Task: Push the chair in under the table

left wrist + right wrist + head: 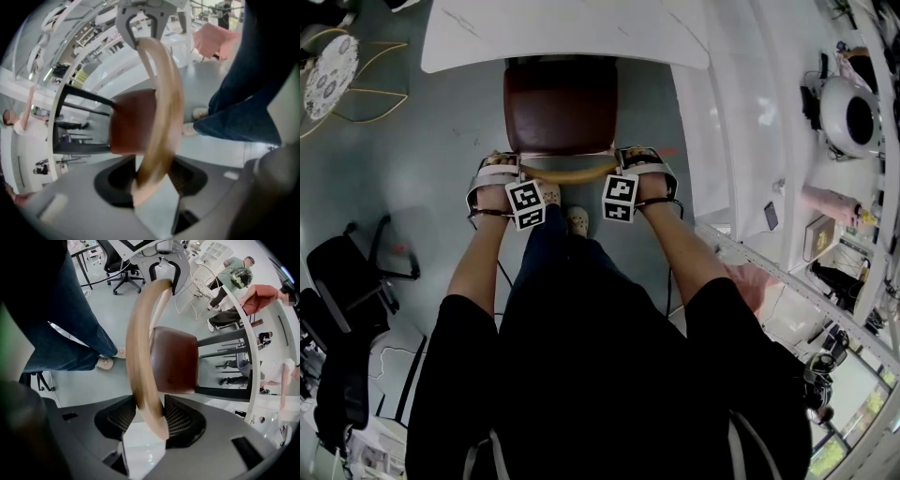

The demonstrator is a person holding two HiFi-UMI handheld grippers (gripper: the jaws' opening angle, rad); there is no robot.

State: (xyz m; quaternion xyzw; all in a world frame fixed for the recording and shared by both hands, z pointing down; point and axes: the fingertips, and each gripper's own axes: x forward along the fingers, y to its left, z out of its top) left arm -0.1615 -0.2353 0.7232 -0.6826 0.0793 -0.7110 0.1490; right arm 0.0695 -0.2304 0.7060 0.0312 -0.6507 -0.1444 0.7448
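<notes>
The chair has a dark brown seat (561,117) and a curved wooden backrest (570,173). Its front edge lies under the near edge of the white table (562,37). My left gripper (502,173) is shut on the left end of the backrest, my right gripper (642,169) on the right end. In the left gripper view the wooden backrest (164,108) runs down between the jaws of the left gripper (150,180), beside the seat (133,122). The right gripper view shows the backrest (140,357) pinched by the right gripper (150,420), next to the seat (173,359).
A second long white table (741,122) runs along the right side. A black office chair (347,272) stands at the left, a wire-legged round stool (328,75) at the upper left. The person's shoes (577,220) are on the grey floor just behind the chair.
</notes>
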